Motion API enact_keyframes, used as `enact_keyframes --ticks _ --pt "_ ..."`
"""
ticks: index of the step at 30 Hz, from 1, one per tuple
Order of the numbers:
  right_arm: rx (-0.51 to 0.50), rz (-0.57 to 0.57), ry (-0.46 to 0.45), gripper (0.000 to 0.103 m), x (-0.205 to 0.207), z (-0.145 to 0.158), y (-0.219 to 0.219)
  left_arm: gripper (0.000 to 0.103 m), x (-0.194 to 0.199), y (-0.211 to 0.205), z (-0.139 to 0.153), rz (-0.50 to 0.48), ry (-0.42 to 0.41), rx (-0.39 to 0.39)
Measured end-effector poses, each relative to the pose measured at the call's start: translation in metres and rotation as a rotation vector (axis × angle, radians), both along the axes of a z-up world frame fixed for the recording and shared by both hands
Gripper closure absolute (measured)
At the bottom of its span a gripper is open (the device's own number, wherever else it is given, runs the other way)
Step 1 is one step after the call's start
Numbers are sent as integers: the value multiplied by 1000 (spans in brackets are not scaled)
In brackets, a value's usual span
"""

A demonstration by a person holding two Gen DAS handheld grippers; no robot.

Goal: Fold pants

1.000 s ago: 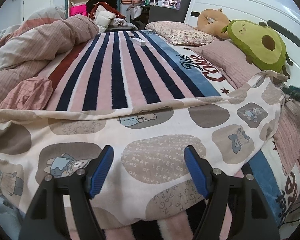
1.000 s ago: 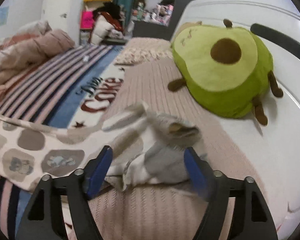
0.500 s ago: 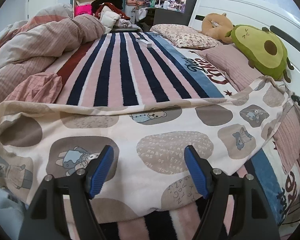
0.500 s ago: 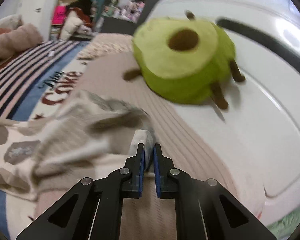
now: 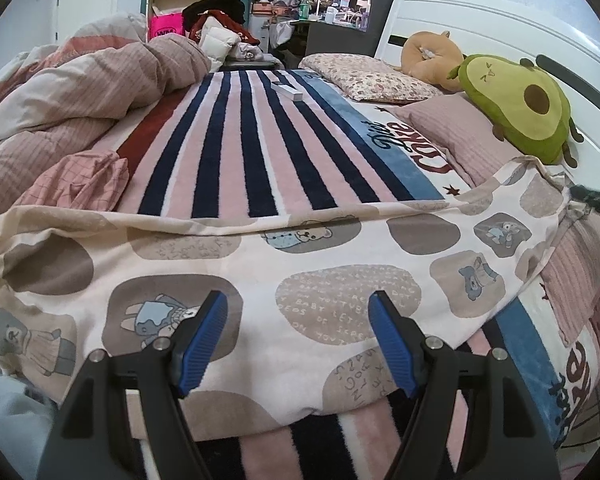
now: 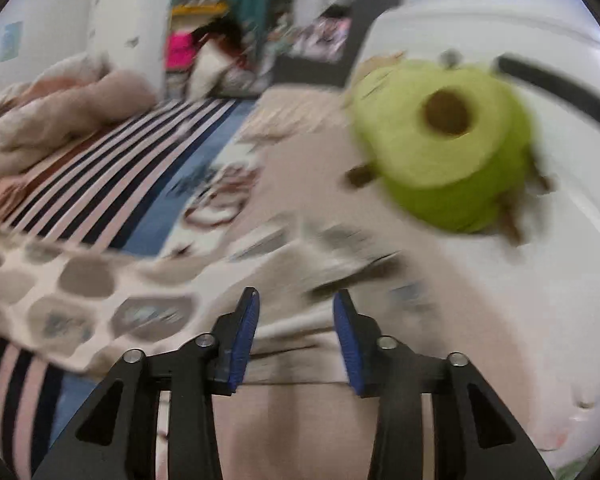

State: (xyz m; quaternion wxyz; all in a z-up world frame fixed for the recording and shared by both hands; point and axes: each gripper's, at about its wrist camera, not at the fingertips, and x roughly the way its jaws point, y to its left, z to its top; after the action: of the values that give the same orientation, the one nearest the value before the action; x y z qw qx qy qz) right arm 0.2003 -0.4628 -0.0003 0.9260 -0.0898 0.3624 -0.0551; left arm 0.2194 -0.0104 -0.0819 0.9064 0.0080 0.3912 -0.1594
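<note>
A: Where do the pants (image 5: pixel 260 280) lie?

B: Spread flat across the near part of the bed, over the striped blanket (image 5: pixel 240 152). They are soft cream cloth printed with rounded taupe blotches, some bearing cartoon bears and rabbits, some lettering. One end runs off toward the bed's left edge; the other climbs onto the ribbed pink pillow (image 5: pixel 452 128) by the headboard (image 5: pixel 480 20).

A: And the blanket?

B: Plush and fleecy, with long navy, pink and white stripes, a blue band and script lettering along the headboard side.

A: The left gripper (image 5: pixel 296 340)?

B: Released. Its ridged blue pads (image 5: pixel 202 340) stand wide apart above the pants, and no cloth is pinched between them.

A: The right gripper (image 6: pixel 296 336)?

B: Its view is smeared with motion. Its jaws have just been opening, and a clear gap shows between the blue pads (image 6: pixel 244 340). The pants' end lies rumpled just ahead of the tips, on the pillow; cloth shows through the gap, but the pads do not press on it.

A: What else is near?

B: A rounded green avocado plush (image 5: pixel 520 108) with a brown pit leans on the white headboard. Beside it sits a tan plush (image 5: pixel 428 52), next to a floral pillow (image 5: pixel 368 80). A puffy striped quilt (image 5: pixel 80 92) is heaped along the bed's left edge.
</note>
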Motion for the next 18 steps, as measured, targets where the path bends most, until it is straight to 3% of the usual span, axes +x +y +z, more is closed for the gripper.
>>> enact_keyframes --ticks 1,5,14,16,18 --pt "7 5 29 88 8 -8 2 34 0 0 0 -1 1 3" --pt "-23 -37 59 88 34 -29 -9 34 1 6 -3 29 1 14" --pt "-55 -189 -20 88 91 -11 -60 33 -2 33 5 121 -20 44" --pt "-63 -210 -27 81 93 -8 -62 25 -10 43 16 153 -40 54" --pt "-83 -223 -37 69 95 -5 -63 23 -21 58 28 194 -59 36"
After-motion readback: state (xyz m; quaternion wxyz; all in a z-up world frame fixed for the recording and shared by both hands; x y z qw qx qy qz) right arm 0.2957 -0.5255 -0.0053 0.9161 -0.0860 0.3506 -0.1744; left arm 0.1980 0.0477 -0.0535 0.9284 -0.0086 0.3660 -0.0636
